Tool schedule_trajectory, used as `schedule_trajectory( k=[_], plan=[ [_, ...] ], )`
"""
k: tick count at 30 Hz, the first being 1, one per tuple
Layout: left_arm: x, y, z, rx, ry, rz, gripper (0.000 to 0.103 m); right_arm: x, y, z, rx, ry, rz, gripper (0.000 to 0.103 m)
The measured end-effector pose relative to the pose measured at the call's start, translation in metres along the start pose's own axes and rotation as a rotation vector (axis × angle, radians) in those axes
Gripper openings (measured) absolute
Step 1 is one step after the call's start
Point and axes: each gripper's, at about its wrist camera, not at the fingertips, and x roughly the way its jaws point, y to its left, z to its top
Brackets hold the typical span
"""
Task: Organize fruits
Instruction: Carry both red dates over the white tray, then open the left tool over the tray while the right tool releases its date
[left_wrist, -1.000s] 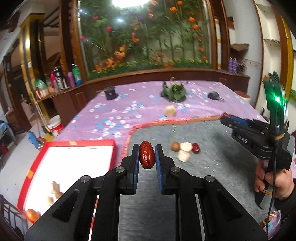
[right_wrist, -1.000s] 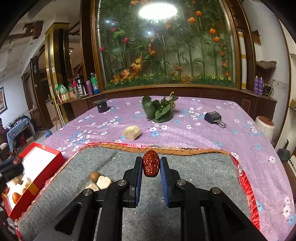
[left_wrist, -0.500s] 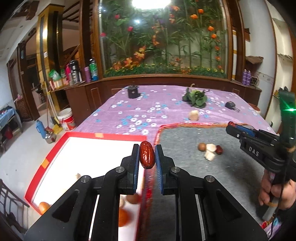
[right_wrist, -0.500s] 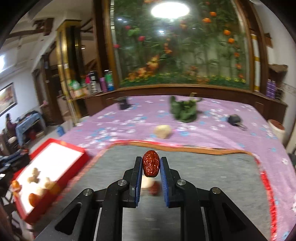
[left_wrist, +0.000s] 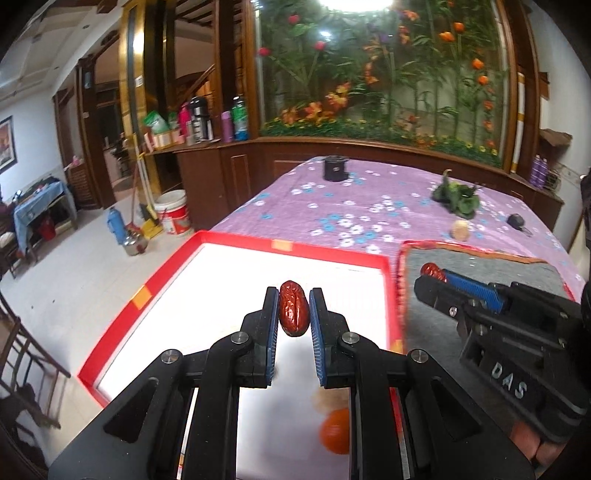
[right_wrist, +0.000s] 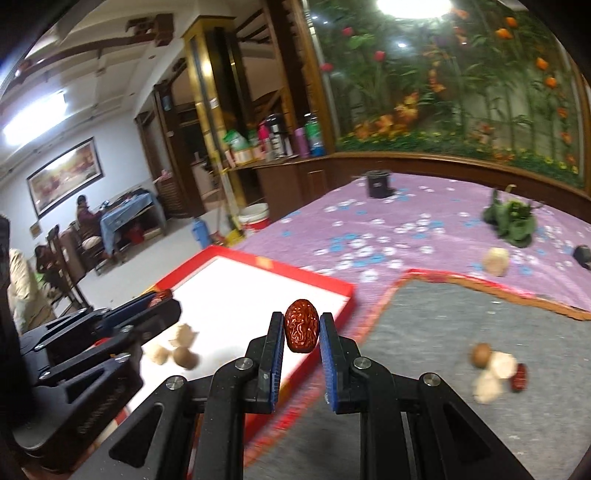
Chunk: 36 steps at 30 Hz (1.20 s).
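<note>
My left gripper (left_wrist: 293, 314) is shut on a wrinkled red date (left_wrist: 293, 314) and hangs over the white floor of the red-rimmed tray (left_wrist: 236, 243). My right gripper (right_wrist: 301, 330) is shut on a second red date (right_wrist: 301, 330), above the tray's right rim (right_wrist: 332, 291) at the edge of the grey mat (right_wrist: 461, 325). In the left wrist view the right gripper (left_wrist: 432, 273) shows at the right with its date (left_wrist: 430, 270). Pale lumps and a brown round fruit (right_wrist: 184, 356) lie in the tray. An orange fruit (left_wrist: 334, 430) shows low between my left fingers.
On the grey mat lie a brown round fruit (right_wrist: 480, 354), pale pieces (right_wrist: 500, 363) and a small red date (right_wrist: 520, 376). On the purple flowered cloth (right_wrist: 369, 236) sit a green leafy bunch (right_wrist: 511, 221), a pale lump (right_wrist: 496, 260) and a black cup (right_wrist: 378, 182). The floor drops off left of the tray.
Both grippers have swung left from the grey mat to the tray, each still holding its date. The right gripper now sits close beside the left one.
</note>
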Motion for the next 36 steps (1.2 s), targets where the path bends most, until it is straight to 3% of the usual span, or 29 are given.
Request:
schedule_trajectory(
  k=[8, 17, 33, 36],
  plan=[
    [0.019, 0.024, -0.004, -0.028, 0.032, 0.052, 0.016, 0.031, 0.027, -0.009, -0.006, 0.065, 0.064, 0.018],
    [0.037, 0.028, -0.010, -0.022, 0.073, 0.084, 0.016, 0.053, 0.003, -0.012, 0.130, 0.168, 0.175, 0.018],
    [0.044, 0.028, -0.014, -0.024, 0.111, 0.115, 0.016, 0.065, 0.008, -0.013, 0.109, 0.219, 0.160, 0.018],
    [0.045, 0.029, -0.016, -0.027, 0.118, 0.133, 0.018, 0.065, 0.010, -0.013, 0.094, 0.217, 0.149, 0.041]
  ],
)
